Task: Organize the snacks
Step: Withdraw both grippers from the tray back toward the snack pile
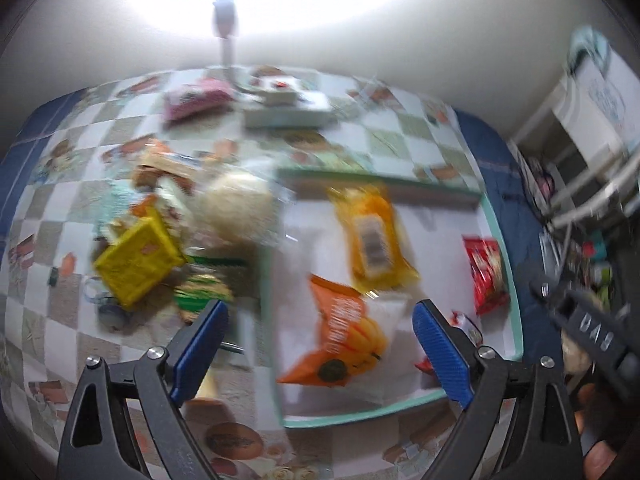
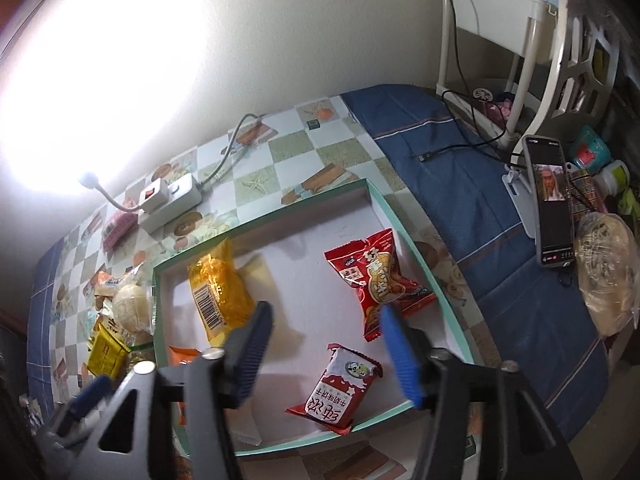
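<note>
A shallow white box with a teal rim [image 1: 496, 216] [image 2: 416, 248] lies on the checked table. In it lie a yellow-orange packet [image 1: 372, 236] [image 2: 218, 292], an orange packet [image 1: 340, 340] [image 2: 182, 354], a red packet [image 1: 486, 272] [image 2: 380, 284] and a small red-and-white packet [image 2: 336, 388]. Left of the box is a loose pile of snacks with a yellow packet [image 1: 136, 260] [image 2: 106, 352] and a pale round bun in a bag [image 1: 238, 204] [image 2: 132, 304]. My left gripper [image 1: 320, 344] is open and empty above the orange packet. My right gripper [image 2: 326, 344] is open and empty above the small red-and-white packet.
A white power strip [image 2: 170, 204] with a gooseneck lamp [image 2: 86, 179] and a pink packet [image 1: 196, 98] sit at the table's back. A phone on a stand [image 2: 550, 200], a cable and a bagged flatbread [image 2: 608, 272] lie on the blue cloth at right, by a white rack [image 2: 520, 40].
</note>
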A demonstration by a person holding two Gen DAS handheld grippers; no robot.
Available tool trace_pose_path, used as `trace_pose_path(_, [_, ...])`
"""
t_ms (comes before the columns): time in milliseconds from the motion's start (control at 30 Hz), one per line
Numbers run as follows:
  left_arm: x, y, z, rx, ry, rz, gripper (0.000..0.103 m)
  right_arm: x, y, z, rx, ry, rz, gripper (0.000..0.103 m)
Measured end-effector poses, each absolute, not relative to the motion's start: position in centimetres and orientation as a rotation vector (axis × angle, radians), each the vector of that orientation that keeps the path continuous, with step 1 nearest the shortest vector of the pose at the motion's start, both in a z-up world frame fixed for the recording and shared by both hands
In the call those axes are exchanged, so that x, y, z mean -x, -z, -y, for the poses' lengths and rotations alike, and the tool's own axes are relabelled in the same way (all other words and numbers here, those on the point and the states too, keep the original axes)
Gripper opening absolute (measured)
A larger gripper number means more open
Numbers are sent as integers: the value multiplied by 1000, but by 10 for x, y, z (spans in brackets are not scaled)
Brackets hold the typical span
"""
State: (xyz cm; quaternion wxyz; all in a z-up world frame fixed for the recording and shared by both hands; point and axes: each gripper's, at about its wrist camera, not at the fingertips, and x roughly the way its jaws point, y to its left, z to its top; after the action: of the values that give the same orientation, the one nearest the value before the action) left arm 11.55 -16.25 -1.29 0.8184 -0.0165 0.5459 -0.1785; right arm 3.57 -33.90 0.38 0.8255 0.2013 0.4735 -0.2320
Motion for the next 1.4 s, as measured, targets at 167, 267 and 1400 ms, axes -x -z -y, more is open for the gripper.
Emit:
trace_pose_path(167, [-133,7,104,142,229,-1117,103,-39,0,334,-421,472,-1014,79])
trace_pose_path(267, [-143,6,65,191,128,-1104,103,-41,2,332,-420,467,-1017,87])
trace_pose_path(1400, [-144,57,-53,117,-121,-1298,103,-94,39,142,-160,36,-1190,103])
